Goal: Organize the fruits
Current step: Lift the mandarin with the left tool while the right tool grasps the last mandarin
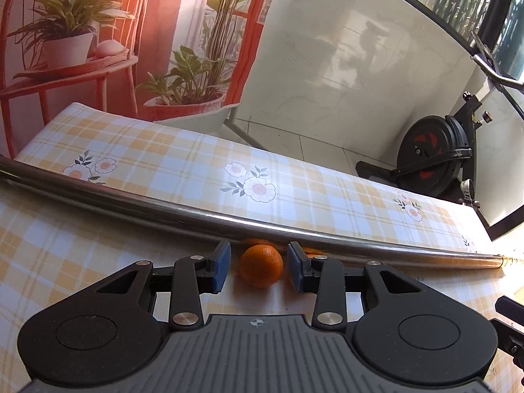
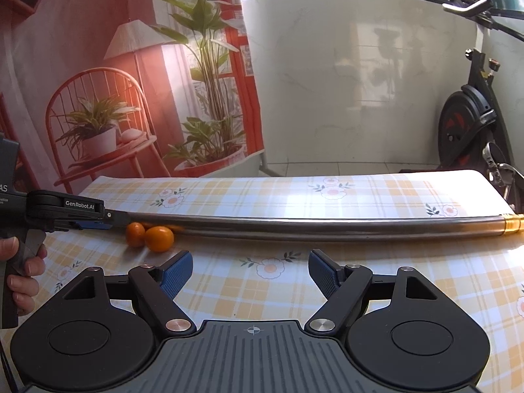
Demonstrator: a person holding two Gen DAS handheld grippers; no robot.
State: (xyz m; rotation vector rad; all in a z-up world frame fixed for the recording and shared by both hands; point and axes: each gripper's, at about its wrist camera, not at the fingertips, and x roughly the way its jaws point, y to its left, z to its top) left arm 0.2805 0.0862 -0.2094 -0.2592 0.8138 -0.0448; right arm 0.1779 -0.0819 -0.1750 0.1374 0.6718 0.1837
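2 oranges lie on the checked tablecloth (image 2: 229,294) against a metal pole (image 2: 327,224) crossing the table. The left gripper (image 1: 258,267) is open, its blue pads either side of one orange (image 1: 261,265) without touching it. The second orange (image 2: 135,234) sits just beside. The right gripper (image 2: 250,273) is spread wide over bare cloth nearer the front edge.

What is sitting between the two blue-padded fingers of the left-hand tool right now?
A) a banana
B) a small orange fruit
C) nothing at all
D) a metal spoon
B: in the left wrist view a small orange fruit sits on the checked tablecloth between the open fingers of the left gripper, just in front of the metal pipe; the pads do not touch it.
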